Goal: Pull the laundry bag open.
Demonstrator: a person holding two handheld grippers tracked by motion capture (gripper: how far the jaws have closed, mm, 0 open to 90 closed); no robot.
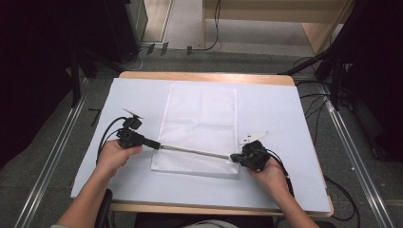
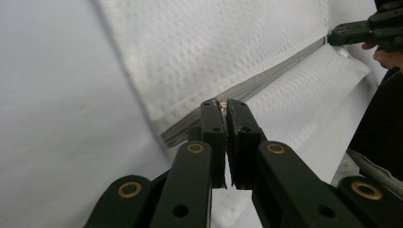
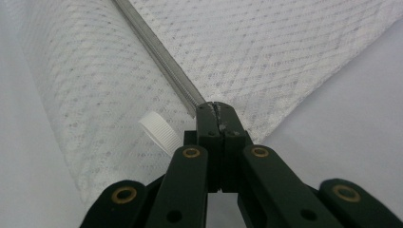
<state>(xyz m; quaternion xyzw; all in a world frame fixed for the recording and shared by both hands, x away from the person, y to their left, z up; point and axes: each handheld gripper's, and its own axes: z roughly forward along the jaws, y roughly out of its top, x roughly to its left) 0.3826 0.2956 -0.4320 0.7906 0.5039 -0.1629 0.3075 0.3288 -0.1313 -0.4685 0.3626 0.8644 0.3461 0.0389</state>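
Note:
A white mesh bag [image 1: 199, 114] lies flat on the middle of the table. A grey zipper [image 1: 195, 151] runs across its near part, also visible as the zipper [image 2: 266, 80] and the zipper [image 3: 157, 57] in the gripper views. My left gripper [image 1: 157, 145] is at the zipper's left end. Its jaws [image 2: 223, 107] are shut on a small brass-glinting zipper pull. My right gripper [image 1: 234, 157] is shut on the zipper's right end [image 3: 215, 107] at the bag's corner. The right gripper [image 2: 351, 34] also shows far off in the left gripper view.
A pale sheet [image 1: 285, 118] covers the wooden table [image 1: 204, 76]. A white ribbed cap [image 3: 160, 133] sits by the right jaws at the bag; whether it is in or on the bag I cannot tell. Cables [image 1: 318, 109] lie on the floor at the right.

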